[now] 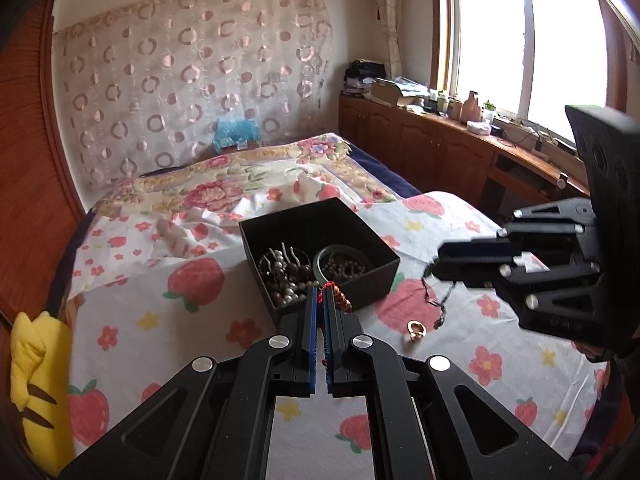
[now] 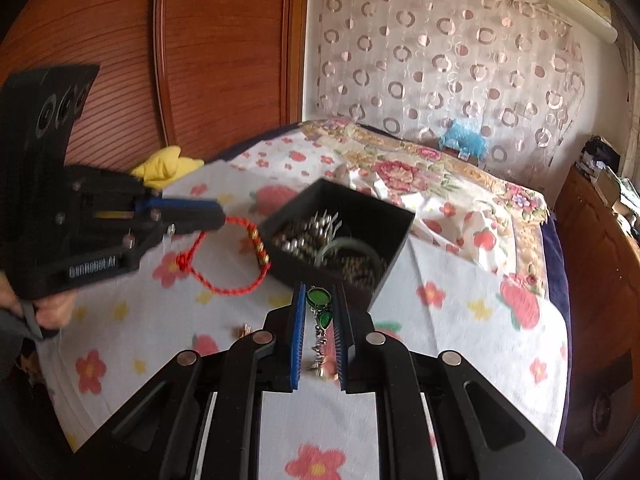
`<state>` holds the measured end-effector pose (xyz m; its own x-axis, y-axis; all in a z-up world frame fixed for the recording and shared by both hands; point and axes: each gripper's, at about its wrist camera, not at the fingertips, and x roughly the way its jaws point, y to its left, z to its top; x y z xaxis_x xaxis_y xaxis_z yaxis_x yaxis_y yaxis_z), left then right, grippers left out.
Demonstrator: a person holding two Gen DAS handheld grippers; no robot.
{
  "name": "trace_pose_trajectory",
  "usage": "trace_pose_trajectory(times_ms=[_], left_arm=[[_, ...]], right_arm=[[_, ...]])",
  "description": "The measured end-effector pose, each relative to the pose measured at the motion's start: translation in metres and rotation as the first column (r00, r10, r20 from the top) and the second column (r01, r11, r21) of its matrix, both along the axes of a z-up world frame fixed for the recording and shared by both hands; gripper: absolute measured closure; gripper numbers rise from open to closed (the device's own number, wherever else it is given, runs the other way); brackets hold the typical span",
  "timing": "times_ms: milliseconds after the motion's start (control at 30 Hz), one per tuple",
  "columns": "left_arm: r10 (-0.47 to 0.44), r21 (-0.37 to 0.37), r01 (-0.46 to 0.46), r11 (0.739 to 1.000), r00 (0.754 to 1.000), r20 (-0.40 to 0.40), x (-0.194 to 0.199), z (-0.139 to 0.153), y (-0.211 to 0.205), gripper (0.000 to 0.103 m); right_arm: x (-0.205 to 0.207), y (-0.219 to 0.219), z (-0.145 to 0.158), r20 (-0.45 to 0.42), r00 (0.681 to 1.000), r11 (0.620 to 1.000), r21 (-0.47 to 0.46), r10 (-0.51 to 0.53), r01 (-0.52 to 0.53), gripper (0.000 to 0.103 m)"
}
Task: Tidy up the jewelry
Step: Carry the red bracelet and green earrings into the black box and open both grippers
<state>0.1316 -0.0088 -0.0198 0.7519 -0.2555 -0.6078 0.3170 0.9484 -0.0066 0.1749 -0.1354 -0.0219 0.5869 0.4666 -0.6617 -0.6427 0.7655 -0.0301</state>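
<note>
A black open box (image 1: pixel 380 276) (image 2: pixel 390 232) sits on the flowered bed sheet and holds several bead strings and a green bangle (image 1: pixel 344 254). My left gripper (image 1: pixel 319 294) (image 2: pixel 218 214) is shut on a red cord bracelet with gold beads (image 2: pixel 232 264) (image 1: pixel 340 298), which hangs just in front of the box. My right gripper (image 2: pixel 319 294) (image 1: pixel 438 260) is shut on a green-stone pendant chain (image 2: pixel 320 312) that dangles beside the box (image 1: pixel 438 304). A gold ring (image 1: pixel 416 328) lies on the sheet near the box.
The bed's sheet (image 1: pixel 160 320) spreads around the box. A yellow plush toy (image 1: pixel 36 380) lies at the bed's left edge by the wooden wardrobe (image 2: pixel 200 60). Wooden cabinets with clutter (image 1: pixel 440 132) run under the window on the right.
</note>
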Motion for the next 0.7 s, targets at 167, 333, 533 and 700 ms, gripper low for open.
trace_pose_trajectory(times_ms=[167, 333, 533, 700], left_arm=[[0.016, -0.009, -0.016, 1.000, 1.000, 0.010, 0.005, 0.005, 0.007, 0.101], [0.029, -0.014, -0.028, 1.000, 0.999, 0.023, 0.012, 0.012, 0.012, 0.101], [0.038, -0.017, -0.037, 0.999, 0.999, 0.029, 0.022, 0.017, 0.014, 0.101], [0.037, -0.003, -0.037, 0.999, 0.999, 0.026, 0.030, 0.017, 0.012, 0.101]], right_arm=[[0.017, 0.011, 0.015, 0.029, 1.000, 1.000, 0.012, -0.005, 0.005, 0.088], [0.036, 0.019, 0.020, 0.046, 0.999, 1.000, 0.010, -0.025, 0.024, 0.088], [0.065, 0.022, 0.013, 0.009, 0.998, 0.998, 0.027, -0.065, 0.065, 0.088], [0.082, 0.020, 0.004, -0.024, 0.995, 0.993, 0.064, -0.101, 0.103, 0.088]])
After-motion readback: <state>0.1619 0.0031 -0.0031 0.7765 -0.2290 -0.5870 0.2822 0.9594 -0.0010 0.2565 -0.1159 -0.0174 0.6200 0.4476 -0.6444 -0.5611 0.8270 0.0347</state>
